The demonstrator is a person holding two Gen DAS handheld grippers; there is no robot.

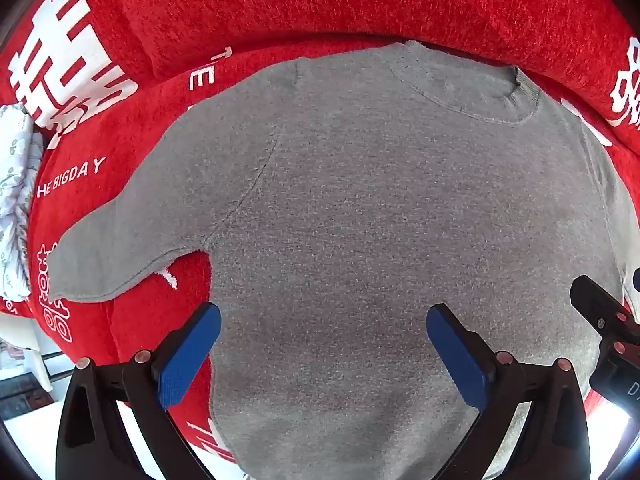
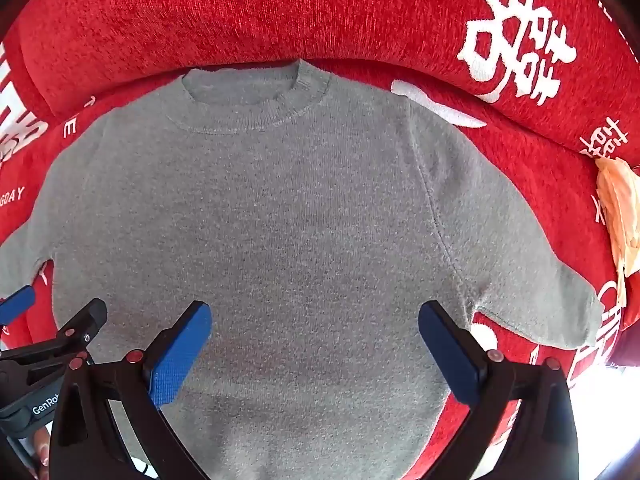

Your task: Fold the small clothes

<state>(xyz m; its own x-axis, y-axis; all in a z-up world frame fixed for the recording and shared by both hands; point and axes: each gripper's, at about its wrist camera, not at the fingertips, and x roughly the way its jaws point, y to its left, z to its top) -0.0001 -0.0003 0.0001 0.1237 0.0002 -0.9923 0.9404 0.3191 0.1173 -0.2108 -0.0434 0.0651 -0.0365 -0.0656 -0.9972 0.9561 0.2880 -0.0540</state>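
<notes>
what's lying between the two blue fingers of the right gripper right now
Only the grey sweater, lying flat on the red cover. The right gripper is open with nothing held, as the right wrist view shows.

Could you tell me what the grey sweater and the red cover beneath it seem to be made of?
The grey sweater looks like a fine, matte knit, perhaps wool or cotton: a ribbed collar and small heathered loops show. The red cover looks like plush chenille or a similar pile fabric, with fuzzy ribbed rows and white lettering; the exact fibre cannot be told.
</notes>
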